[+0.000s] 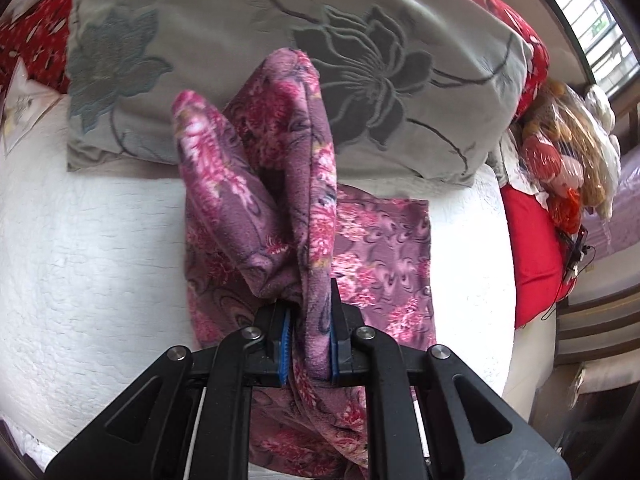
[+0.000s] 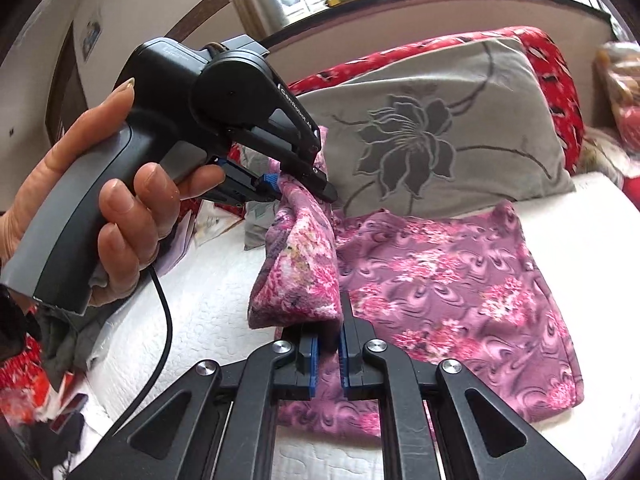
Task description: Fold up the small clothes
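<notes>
Both tongs clamped on a floral garment above a bed.
Left tongs (image 1: 310, 344) and right tongs (image 2: 328, 356) each pinch a raised fold of the purple floral garment (image 2: 448, 280); its remainder lies flat on the white bed (image 2: 208, 300), before a grey pillow (image 1: 224, 40).

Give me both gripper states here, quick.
Left gripper: closed on the floral garment, edge lifted.
Right gripper: closed on the same garment.
</notes>
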The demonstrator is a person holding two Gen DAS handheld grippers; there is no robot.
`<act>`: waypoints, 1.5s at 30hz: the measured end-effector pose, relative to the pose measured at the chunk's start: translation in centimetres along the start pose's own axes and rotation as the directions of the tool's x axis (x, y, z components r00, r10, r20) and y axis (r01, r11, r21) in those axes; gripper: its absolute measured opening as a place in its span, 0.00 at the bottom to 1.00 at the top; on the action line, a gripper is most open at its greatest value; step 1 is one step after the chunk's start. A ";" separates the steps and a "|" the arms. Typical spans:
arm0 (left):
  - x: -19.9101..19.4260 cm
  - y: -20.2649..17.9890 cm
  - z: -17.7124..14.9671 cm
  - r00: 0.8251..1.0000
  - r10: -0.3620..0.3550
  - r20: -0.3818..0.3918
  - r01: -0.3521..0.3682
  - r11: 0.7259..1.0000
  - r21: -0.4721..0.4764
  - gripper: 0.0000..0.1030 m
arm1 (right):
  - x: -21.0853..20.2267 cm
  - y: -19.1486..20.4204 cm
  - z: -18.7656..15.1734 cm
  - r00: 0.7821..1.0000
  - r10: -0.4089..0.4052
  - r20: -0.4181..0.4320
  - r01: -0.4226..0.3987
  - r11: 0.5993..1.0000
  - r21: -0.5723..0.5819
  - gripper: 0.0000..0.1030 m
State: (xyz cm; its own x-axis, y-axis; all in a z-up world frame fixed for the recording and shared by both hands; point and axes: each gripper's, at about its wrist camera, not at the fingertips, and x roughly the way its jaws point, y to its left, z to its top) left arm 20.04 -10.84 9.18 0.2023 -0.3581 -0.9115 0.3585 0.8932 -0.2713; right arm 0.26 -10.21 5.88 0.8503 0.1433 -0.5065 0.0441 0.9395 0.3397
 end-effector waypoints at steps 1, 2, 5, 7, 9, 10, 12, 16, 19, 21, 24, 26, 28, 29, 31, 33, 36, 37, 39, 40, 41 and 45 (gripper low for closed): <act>0.2 -0.5 0.0 1.000 0.002 -0.001 -0.002 1.000 0.004 0.11 | -0.2 -0.6 0.0 1.000 0.001 0.000 -0.001 1.000 0.012 0.07; 0.4 -1.0 0.0 1.000 0.003 -0.004 -0.003 1.000 0.008 0.11 | -0.3 -1.1 0.0 1.000 0.002 0.000 -0.002 1.000 0.023 0.07; 1.1 -2.3 0.0 1.000 -0.002 -0.013 0.002 1.000 0.016 0.11 | -0.8 -2.4 -0.1 1.000 0.004 0.000 -0.004 0.998 0.056 0.07; 1.5 -3.1 0.0 1.000 -0.005 -0.018 0.005 1.000 0.020 0.11 | -1.1 -3.4 -0.2 1.000 0.006 0.002 -0.006 0.996 0.085 0.07; 2.0 -4.0 0.0 1.000 -0.008 -0.024 0.008 1.000 0.025 0.11 | -1.5 -4.3 -0.3 1.000 0.006 0.005 -0.007 0.993 0.114 0.07; 2.3 -4.5 -0.1 1.000 -0.008 -0.027 0.008 1.000 0.028 0.11 | -1.7 -4.9 -0.3 1.000 0.007 0.006 -0.008 0.991 0.135 0.07; 2.8 -5.2 0.0 0.999 -0.007 -0.032 0.008 0.999 0.033 0.11 | -2.0 -5.8 -0.2 1.000 0.008 0.008 -0.009 0.986 0.166 0.07; 3.9 -6.7 -0.1 0.999 -0.001 -0.044 0.003 0.999 0.046 0.11 | -2.6 -8.0 -0.3 1.000 0.011 0.007 -0.013 0.972 0.235 0.07; 4.6 -7.7 -0.1 0.998 -0.003 -0.058 0.006 0.999 0.053 0.11 | -3.0 -9.5 -0.3 1.000 0.027 0.008 -0.029 0.955 0.295 0.07; 5.1 -8.4 -0.1 0.998 -0.001 -0.066 0.005 0.998 0.061 0.11 | -3.2 -10.4 -0.4 0.999 0.035 0.009 -0.036 0.943 0.331 0.07; 5.9 -9.2 -0.1 0.997 0.003 -0.077 0.003 0.997 0.074 0.11 | -3.5 -11.6 -0.6 0.999 0.046 0.011 -0.046 0.924 0.379 0.07; 6.6 -9.9 -0.1 0.996 0.009 -0.089 -0.001 0.996 0.085 0.11 | -3.6 -12.2 -0.9 0.999 0.046 0.010 -0.047 0.915 0.400 0.07; 7.4 -10.4 -0.1 0.995 0.014 -0.102 -0.004 0.996 0.089 0.11 | -3.7 -12.9 -1.2 0.999 0.045 0.007 -0.044 0.906 0.421 0.07; 7.9 -10.6 -0.2 0.994 0.016 -0.110 -0.006 0.996 0.092 0.11 | -3.7 -13.2 -1.3 0.999 0.045 0.005 -0.043 0.902 0.431 0.07; 8.6 -11.1 -0.2 0.992 0.021 -0.122 -0.009 0.995 0.095 0.11 | -3.7 -14.0 -1.7 0.999 0.046 0.000 -0.040 0.889 0.456 0.07; 9.5 -11.5 -0.3 0.991 0.027 -0.135 -0.013 0.995 0.099 0.11 | -3.7 -14.8 -2.2 0.999 0.043 -0.005 -0.036 0.878 0.478 0.07; 10.6 -11.8 -0.4 0.988 0.035 -0.152 -0.019 0.995 0.102 0.11 | -3.6 -15.9 -2.8 0.999 0.045 -0.015 -0.031 0.858 0.513 0.07; 10.9 -12.0 -0.5 0.987 0.040 -0.157 -0.024 0.994 0.103 0.11 | -3.5 -16.3 -3.1 0.999 0.045 -0.017 -0.030 0.852 0.522 0.07; 11.5 -12.2 -0.5 0.985 0.048 -0.164 -0.030 0.994 0.108 0.12 | -3.4 -16.9 -3.5 0.999 0.046 -0.023 -0.027 0.840 0.542 0.07; 11.7 -12.3 -0.6 0.985 0.052 -0.167 -0.034 0.993 0.109 0.12 | -3.3 -17.3 -3.8 0.999 0.047 -0.026 -0.025 0.833 0.553 0.07; 11.9 -12.4 -0.6 0.984 0.054 -0.169 -0.035 0.993 0.110 0.13 | -3.2 -17.5 -3.9 0.998 0.047 -0.029 -0.023 0.829 0.559 0.07; 12.4 -12.9 -0.7 0.984 0.053 -0.171 -0.034 0.993 0.112 0.19 | -2.7 -18.5 -4.8 0.998 0.050 -0.046 -0.013 0.805 0.593 0.07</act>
State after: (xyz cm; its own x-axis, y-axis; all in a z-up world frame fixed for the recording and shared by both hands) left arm 17.28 -26.63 1.17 0.0625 -0.2585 -0.9640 0.4512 0.8689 -0.2037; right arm -5.33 -26.43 -2.85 0.8265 0.2046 -0.5245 0.3352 0.5696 0.7504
